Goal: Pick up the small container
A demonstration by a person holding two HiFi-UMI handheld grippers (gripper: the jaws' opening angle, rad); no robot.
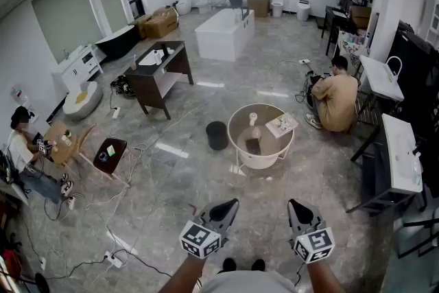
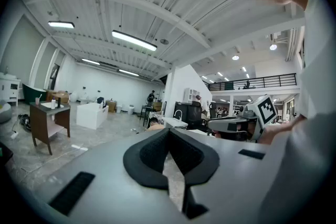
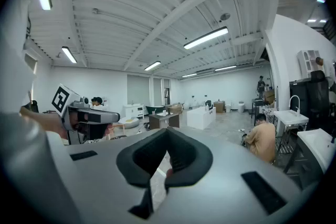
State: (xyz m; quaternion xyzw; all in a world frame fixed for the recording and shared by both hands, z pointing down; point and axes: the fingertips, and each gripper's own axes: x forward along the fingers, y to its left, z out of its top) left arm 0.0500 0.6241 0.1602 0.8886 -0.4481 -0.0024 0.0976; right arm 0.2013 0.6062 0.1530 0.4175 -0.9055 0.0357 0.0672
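Observation:
A small white container (image 1: 253, 119) stands on a round white table (image 1: 238, 125) in the middle of the room, well ahead of both grippers. A booklet (image 1: 282, 124) and a dark object (image 1: 253, 145) lie on the same table. My left gripper (image 1: 231, 204) and right gripper (image 1: 294, 206) are held side by side low in the head view, both pointing forward. Each is shut with nothing between its jaws. In the left gripper view my left gripper (image 2: 169, 131) is raised toward the room and ceiling. The right gripper view shows my right gripper (image 3: 168, 131) raised the same way.
A black bin (image 1: 217, 135) stands left of the round table. A crouching person (image 1: 336, 99) is to its right, by white counters (image 1: 400, 147). A dark vanity (image 1: 161, 75) and a white bathtub (image 1: 225, 32) stand farther back. Cables (image 1: 123, 250) cross the floor at left, near a seated person (image 1: 24, 151).

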